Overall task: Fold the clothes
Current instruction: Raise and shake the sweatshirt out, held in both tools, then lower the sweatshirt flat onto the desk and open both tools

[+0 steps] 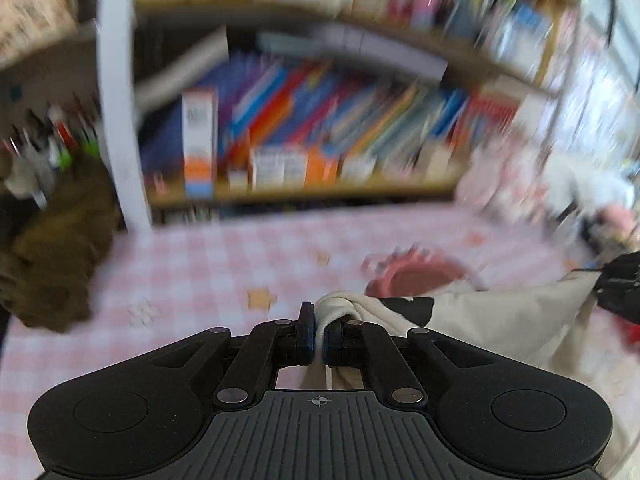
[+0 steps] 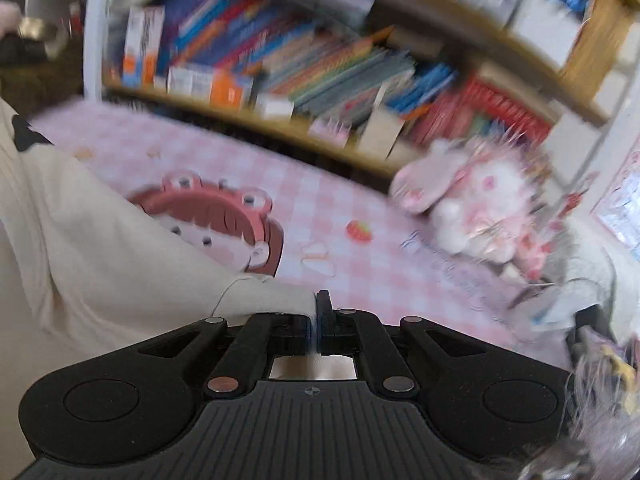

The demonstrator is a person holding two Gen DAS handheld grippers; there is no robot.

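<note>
A cream garment (image 1: 504, 316) with a black patch is held up between both grippers over a table with a pink checked cloth (image 1: 208, 264). My left gripper (image 1: 319, 330) is shut on a bunched edge of the garment, which stretches away to the right. In the right wrist view the garment (image 2: 88, 248) hangs to the left, and my right gripper (image 2: 316, 320) is shut on its other edge. The right gripper also shows at the far right of the left wrist view (image 1: 618, 288). Both views are blurred.
A pink frog-faced basket (image 2: 224, 212) stands on the checked cloth (image 2: 352, 200) behind the garment. A pink and white plush toy (image 2: 480, 208) sits at the right. A brown plush (image 1: 60, 248) sits at the left. A bookshelf (image 1: 320, 140) lines the back.
</note>
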